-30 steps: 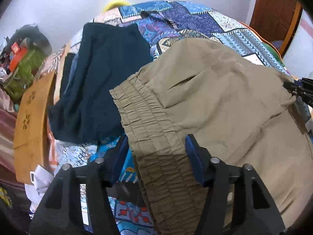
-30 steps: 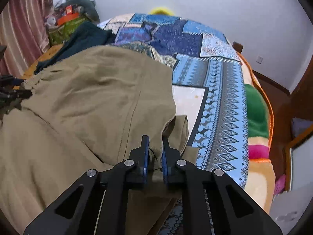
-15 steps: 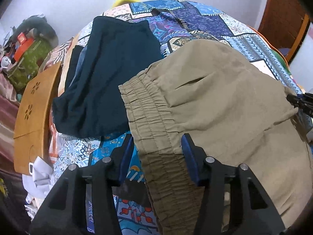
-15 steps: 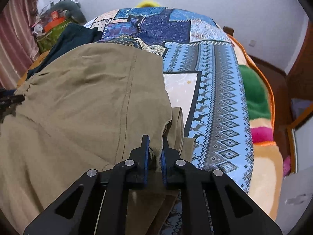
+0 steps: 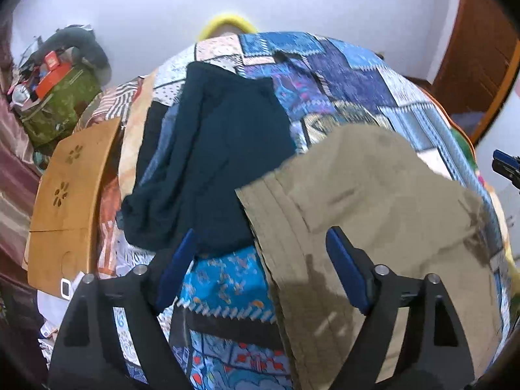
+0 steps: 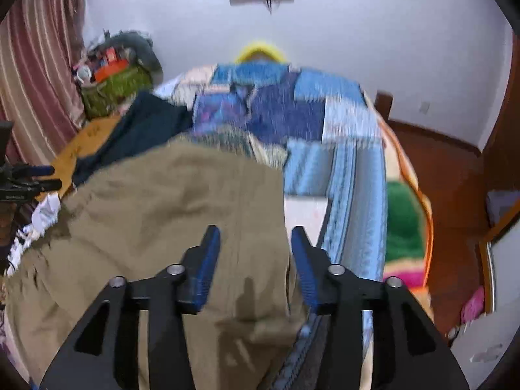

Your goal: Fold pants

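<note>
Khaki pants (image 5: 383,214) lie folded on the patchwork bedspread (image 5: 351,81), elastic waistband (image 5: 276,227) on their left edge. My left gripper (image 5: 260,243) is open and empty, raised above the waistband. My right gripper (image 6: 255,240) is open and empty, raised above the right edge of the khaki pants (image 6: 169,214). The right gripper's tips show at the right edge of the left wrist view (image 5: 507,165). The left gripper shows at the left edge of the right wrist view (image 6: 26,182).
A dark teal garment (image 5: 214,162) lies on the bed left of the pants. A wooden board (image 5: 71,195) and a cluttered green bag (image 5: 55,104) stand at the left. A green and pink blanket (image 6: 406,227) hangs off the bed's right side.
Right gripper has opened and let go of the pants. Both grippers have lifted and pulled back; the left jaws have spread wider.
</note>
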`<action>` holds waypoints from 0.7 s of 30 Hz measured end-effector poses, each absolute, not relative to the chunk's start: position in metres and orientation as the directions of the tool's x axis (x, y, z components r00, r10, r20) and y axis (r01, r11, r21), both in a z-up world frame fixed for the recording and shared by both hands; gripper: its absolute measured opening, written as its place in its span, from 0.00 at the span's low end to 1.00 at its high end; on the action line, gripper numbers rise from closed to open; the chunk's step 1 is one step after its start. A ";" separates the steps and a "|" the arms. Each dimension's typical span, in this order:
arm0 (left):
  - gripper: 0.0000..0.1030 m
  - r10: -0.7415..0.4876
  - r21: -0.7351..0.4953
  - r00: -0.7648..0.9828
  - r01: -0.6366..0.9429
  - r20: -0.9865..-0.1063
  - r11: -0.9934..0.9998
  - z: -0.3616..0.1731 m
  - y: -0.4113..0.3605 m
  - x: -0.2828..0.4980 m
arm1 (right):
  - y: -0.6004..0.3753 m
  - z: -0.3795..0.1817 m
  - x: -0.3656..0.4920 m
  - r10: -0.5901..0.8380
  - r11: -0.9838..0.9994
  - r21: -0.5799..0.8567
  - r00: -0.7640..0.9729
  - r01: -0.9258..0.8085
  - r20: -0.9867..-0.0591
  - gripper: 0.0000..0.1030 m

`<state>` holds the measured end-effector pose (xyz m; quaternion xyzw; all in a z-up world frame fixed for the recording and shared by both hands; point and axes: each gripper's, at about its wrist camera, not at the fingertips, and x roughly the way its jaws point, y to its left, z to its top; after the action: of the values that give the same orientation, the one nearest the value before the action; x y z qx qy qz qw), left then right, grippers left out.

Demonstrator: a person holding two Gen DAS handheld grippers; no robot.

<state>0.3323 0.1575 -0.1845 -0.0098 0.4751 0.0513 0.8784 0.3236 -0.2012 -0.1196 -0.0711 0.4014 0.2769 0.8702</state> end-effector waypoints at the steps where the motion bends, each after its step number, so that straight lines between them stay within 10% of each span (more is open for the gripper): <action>1: 0.80 0.079 0.024 0.543 -0.108 -0.836 0.994 -0.184 0.162 0.339 | -0.197 -0.116 0.330 0.436 0.835 0.110 0.525 -0.540 -0.731 0.43; 21: 0.80 0.008 -0.075 0.414 -0.184 -0.910 0.980 -0.270 0.195 0.419 | -0.128 -0.215 0.466 0.397 0.850 0.189 0.363 -0.492 -0.843 0.45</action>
<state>0.4189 0.1954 -0.2700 -0.0817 0.5385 0.0575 0.8367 0.4659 -0.1282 -0.2153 -0.0478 0.4957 0.2699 0.8241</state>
